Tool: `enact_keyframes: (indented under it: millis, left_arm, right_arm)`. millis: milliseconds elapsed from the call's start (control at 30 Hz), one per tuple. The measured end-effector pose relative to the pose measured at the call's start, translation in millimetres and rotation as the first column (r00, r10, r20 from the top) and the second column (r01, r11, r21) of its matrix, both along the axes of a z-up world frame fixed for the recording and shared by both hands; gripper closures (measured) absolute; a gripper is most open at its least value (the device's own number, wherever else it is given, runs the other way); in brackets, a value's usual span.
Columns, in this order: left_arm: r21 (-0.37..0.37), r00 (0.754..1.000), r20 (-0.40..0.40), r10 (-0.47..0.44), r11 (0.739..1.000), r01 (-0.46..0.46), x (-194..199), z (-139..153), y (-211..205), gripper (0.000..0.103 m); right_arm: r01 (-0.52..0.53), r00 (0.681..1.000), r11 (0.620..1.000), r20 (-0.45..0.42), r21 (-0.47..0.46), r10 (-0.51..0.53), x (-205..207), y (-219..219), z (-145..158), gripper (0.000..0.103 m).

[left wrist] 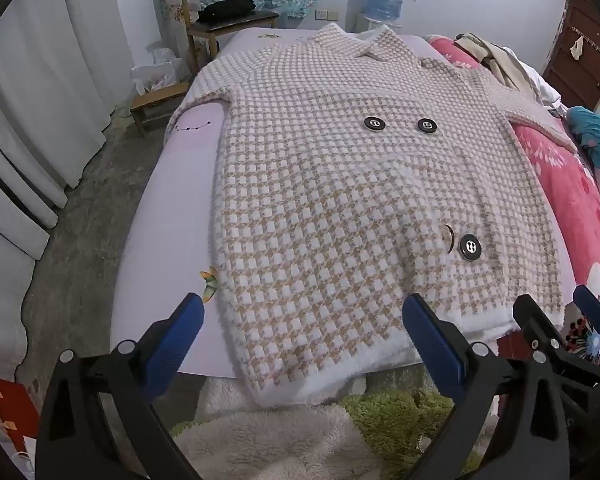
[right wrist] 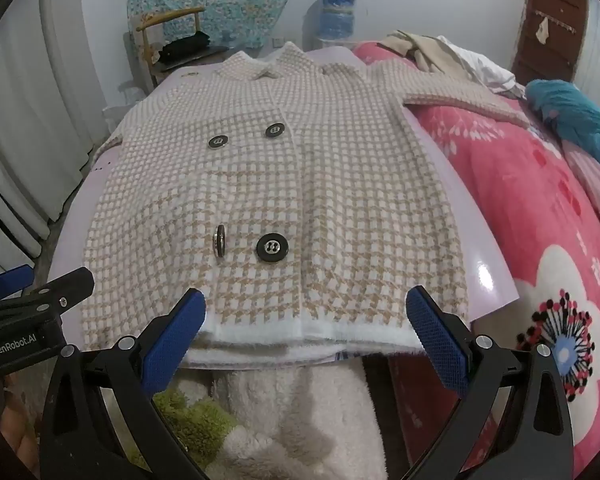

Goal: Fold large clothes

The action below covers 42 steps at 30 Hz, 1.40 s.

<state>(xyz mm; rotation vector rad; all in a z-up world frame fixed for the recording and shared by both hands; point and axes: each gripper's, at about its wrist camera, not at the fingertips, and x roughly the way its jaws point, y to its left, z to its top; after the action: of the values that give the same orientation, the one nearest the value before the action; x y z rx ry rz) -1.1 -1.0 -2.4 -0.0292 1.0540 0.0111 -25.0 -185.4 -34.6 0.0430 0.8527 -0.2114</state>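
Note:
A beige and white checked coat point(left wrist: 340, 184) with large black buttons lies flat and face up on a pale lilac sheet point(left wrist: 160, 240), collar at the far end, fluffy white hem nearest me. My left gripper point(left wrist: 304, 304) hovers open over the hem's left part, nothing between its blue pads. In the left wrist view the right gripper point(left wrist: 556, 312) shows at the lower right, beside the hem's right corner. In the right wrist view the coat point(right wrist: 284, 184) fills the middle, and my right gripper point(right wrist: 306, 300) stands open just above the hem. The left gripper point(right wrist: 28, 284) shows at the left edge.
A pink flowered blanket point(right wrist: 540, 216) covers the bed to the right, with loose clothes point(right wrist: 440, 56) and a teal cloth point(right wrist: 572, 116) on it. A wooden chair point(left wrist: 224, 12), a small stool point(left wrist: 156, 100) and grey curtains point(left wrist: 28, 120) stand on the left. A fluffy white and green garment point(left wrist: 300, 432) is below the grippers.

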Motion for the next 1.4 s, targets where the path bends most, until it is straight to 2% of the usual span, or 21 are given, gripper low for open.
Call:
enact_keyframes:
  millis: [1400]
  left_arm:
    - [0.008,1.0,0.004,0.004,1.0,-0.004,0.0,-1.9,-0.1,0.005]
  right_arm:
    - [0.004,1.0,1.0,0.0,0.007,-0.004,4.9,-0.2,-0.7,0.006]
